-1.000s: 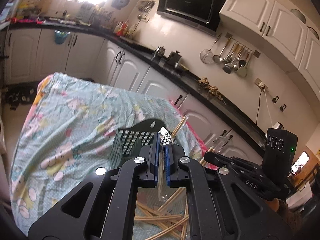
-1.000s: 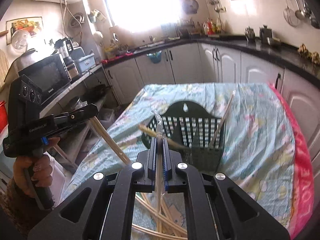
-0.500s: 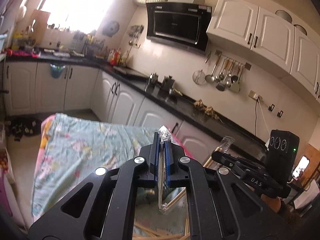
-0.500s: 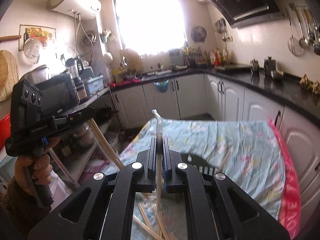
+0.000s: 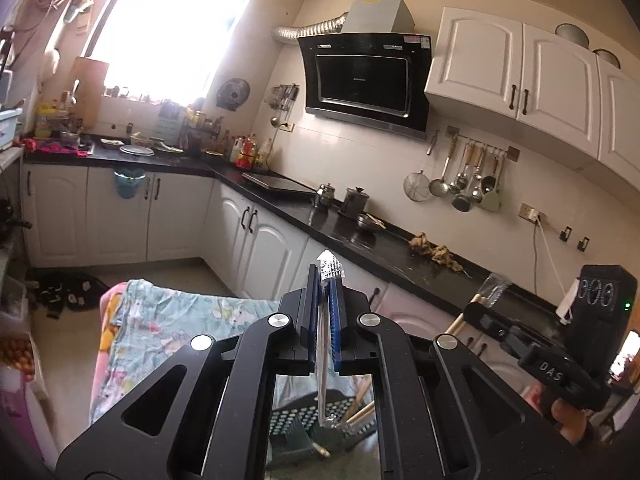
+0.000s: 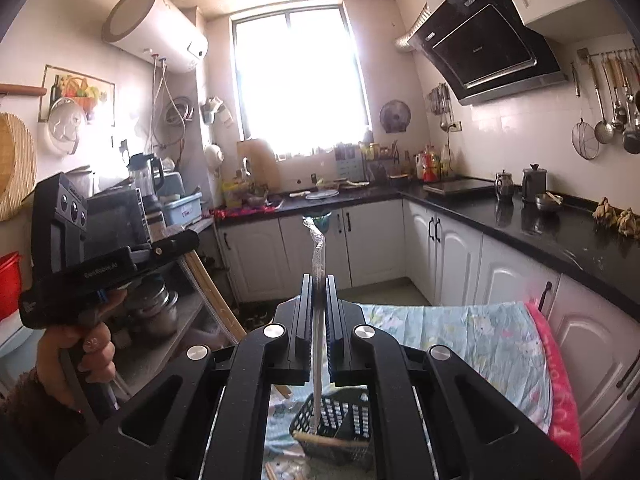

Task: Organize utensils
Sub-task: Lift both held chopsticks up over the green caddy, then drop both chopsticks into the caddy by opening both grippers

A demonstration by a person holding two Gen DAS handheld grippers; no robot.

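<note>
My left gripper (image 5: 325,284) is shut on a pair of chopsticks in a clear wrapper (image 5: 330,270), whose crimped end sticks up past the jaws. My right gripper (image 6: 319,286) is shut on another wrapped pair (image 6: 317,248) in the same upright way. Each view shows the other gripper: the right one (image 5: 476,312) at the right, the left one (image 6: 188,240) at the left, with its chopsticks (image 6: 214,300) hanging below. Far below, a dark mesh basket (image 6: 344,416) (image 5: 292,420) stands on the table with chopsticks in it.
The table wears a light blue patterned cloth (image 6: 460,328) (image 5: 168,320) with a pink edge. Loose chopsticks (image 6: 332,442) lie by the basket. A black kitchen counter (image 6: 540,228) on white cabinets runs along the right, with a shelf of appliances (image 6: 120,216) at the left.
Both grippers have risen, still shut on their wrapped chopsticks. The table and basket have dropped to the bottom of both views, and more of the walls and ceiling shows.
</note>
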